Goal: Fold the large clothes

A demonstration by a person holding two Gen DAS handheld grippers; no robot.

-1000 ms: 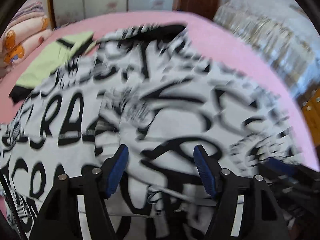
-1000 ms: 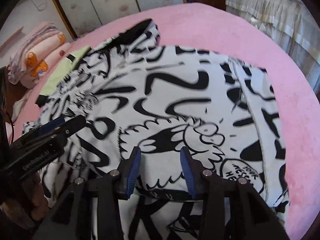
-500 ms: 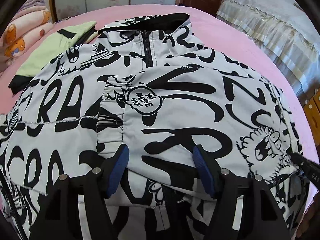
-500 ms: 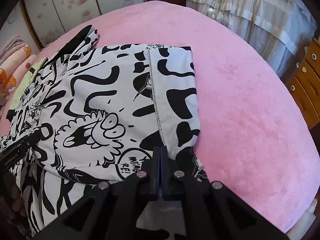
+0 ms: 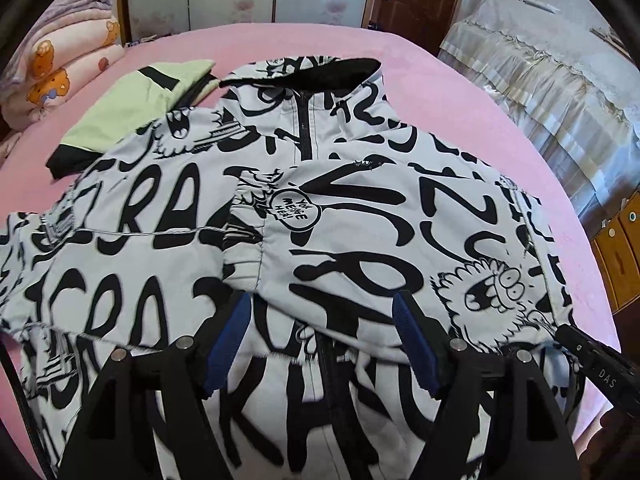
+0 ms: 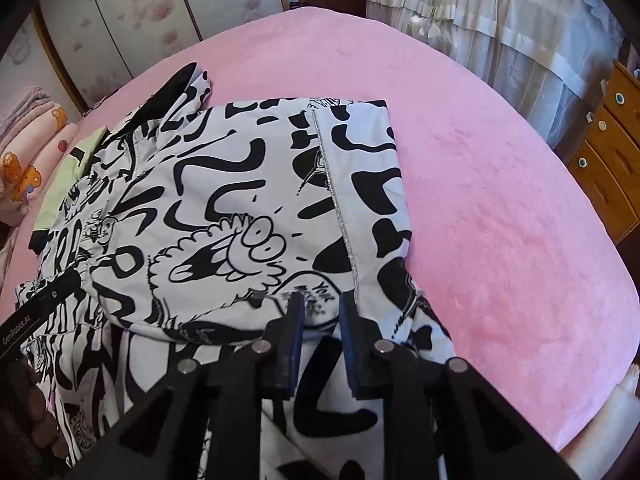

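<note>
On the far left, a stack of soft blankets (image 5: 60,64) is sitting at the edge of the pink bed (image 5: 460,92). Next to it a green folded top (image 5: 132,116) is lying flat, likely already done and put out of the way.

The big black-and-white jacket (image 5: 168,216) is lying in the middle of the bed with its zip side up. Its right sleeve (image 5: 380,232) is lying folded across the chest, so the jacket is getting narrower for folding. The other sleeve is still sticking out to the left, so that side probably needs folding next.

The left gripper (image 5: 320,336) is hanging over the lower front of the jacket. Its blue fingers (image 5: 226,344) have just been opening wider, and they are pinching nothing.

The right gripper (image 6: 320,320) is sitting over the folded sleeve near the jacket's right side. Its jaws have just been opening a little; a small gap is showing between them, and they are not squeezing the cloth.

To the right of the jacket, lots of bare pink bed is waiting, with room to move. Past the bed edge, a covered bed (image 6: 500,20) and a wooden drawer chest (image 6: 612,152) are standing well away.
</note>
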